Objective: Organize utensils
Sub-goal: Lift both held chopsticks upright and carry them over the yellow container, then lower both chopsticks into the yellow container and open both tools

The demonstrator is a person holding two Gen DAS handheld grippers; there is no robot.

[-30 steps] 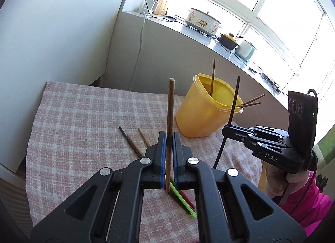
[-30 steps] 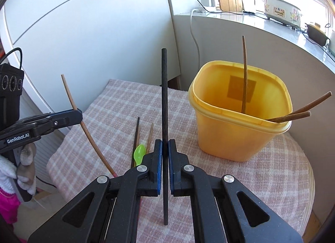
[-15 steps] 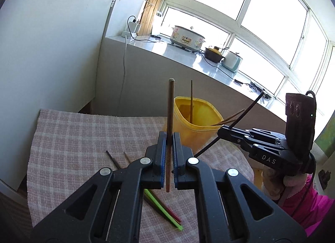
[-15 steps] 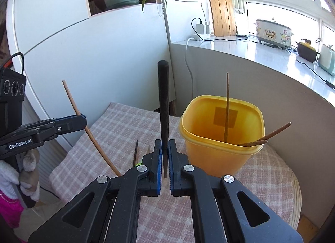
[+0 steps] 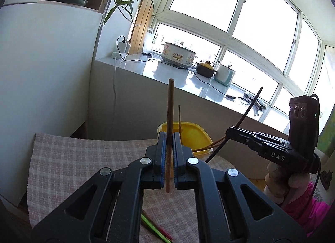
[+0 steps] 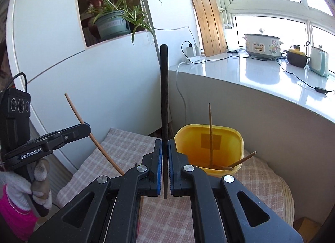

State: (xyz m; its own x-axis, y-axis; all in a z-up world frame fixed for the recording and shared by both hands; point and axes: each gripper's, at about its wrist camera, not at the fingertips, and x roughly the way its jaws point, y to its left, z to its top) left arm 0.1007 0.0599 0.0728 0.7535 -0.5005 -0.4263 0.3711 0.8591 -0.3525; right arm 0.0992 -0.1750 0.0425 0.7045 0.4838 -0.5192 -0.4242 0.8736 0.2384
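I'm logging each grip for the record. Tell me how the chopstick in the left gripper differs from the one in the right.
The left gripper holds a brown wooden chopstick; the right gripper holds a black chopstick. In the right wrist view the brown one leans, while the black one looks upright there. Both are clamped between shut jaws, raised off the checked cloth, near the yellow tub.

Strong daylight pours through the blown-out windows (image 5: pixel 209 2), glaring off the white sill (image 6: pixel 261 71), while fisheye bending curves the edges and darkens the corners.
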